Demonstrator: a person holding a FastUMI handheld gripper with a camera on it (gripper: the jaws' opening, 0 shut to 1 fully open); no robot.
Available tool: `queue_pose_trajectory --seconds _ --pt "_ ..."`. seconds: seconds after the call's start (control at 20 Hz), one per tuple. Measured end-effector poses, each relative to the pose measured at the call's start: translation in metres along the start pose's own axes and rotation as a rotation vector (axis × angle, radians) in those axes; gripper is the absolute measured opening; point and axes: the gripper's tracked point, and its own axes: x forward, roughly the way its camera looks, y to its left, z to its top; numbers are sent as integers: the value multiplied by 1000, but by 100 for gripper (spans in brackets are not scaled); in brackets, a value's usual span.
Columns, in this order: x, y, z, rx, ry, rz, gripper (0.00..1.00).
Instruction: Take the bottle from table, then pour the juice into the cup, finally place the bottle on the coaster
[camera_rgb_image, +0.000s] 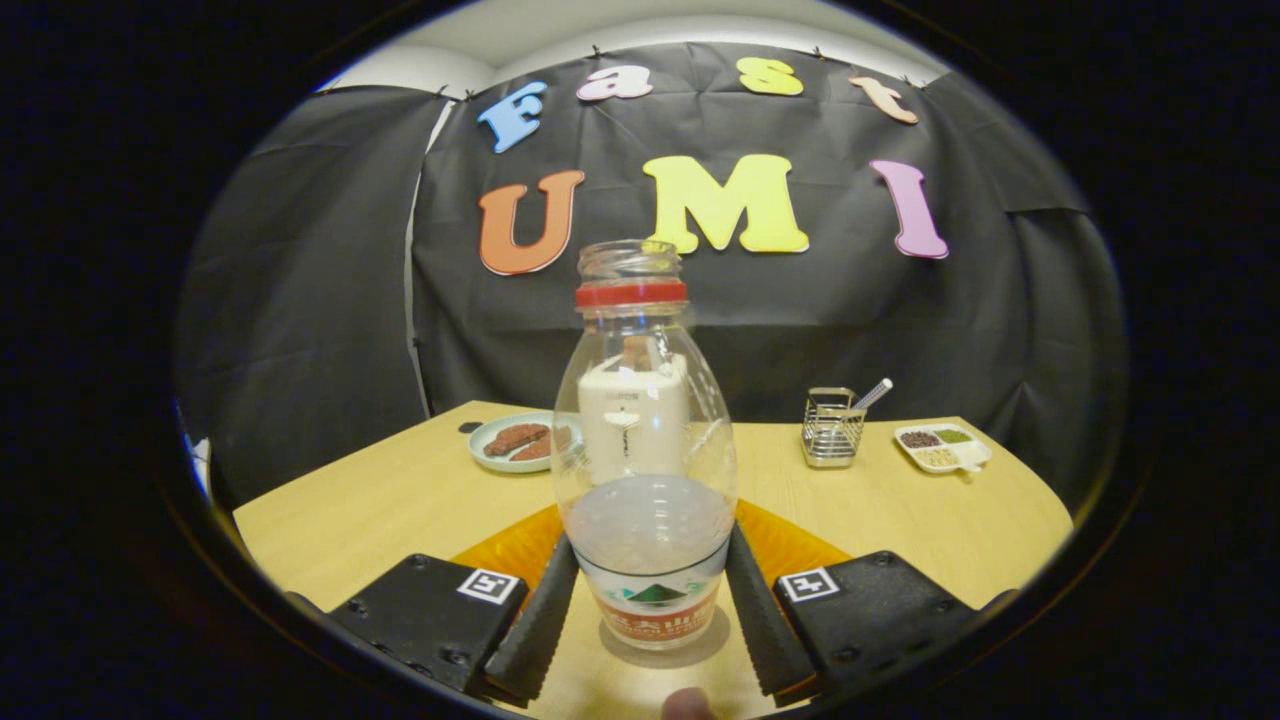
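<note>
Tool (650, 610) pinches the capless bottle (645, 470) low on its body, upright over the orange coaster (790, 545) near the table's (400, 500) front edge, cup (633, 415) seen behind it; pour looks done, release left.

Booth interior: a light wooden table (400, 500) stands before a wall of creased black cloth (300, 300); a pale ceiling (600, 25) shows above the cloth's pinned upper edge.

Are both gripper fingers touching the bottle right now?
Touching. In the gripper view, the gripper has both fingers lying flush along the lower sides of the bottle, with no gap showing on either side.
</note>
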Motion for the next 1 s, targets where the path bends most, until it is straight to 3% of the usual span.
queue_pose_trajectory --seconds 1.0 --pt "14 -1 -33 -45 7 -29 84"
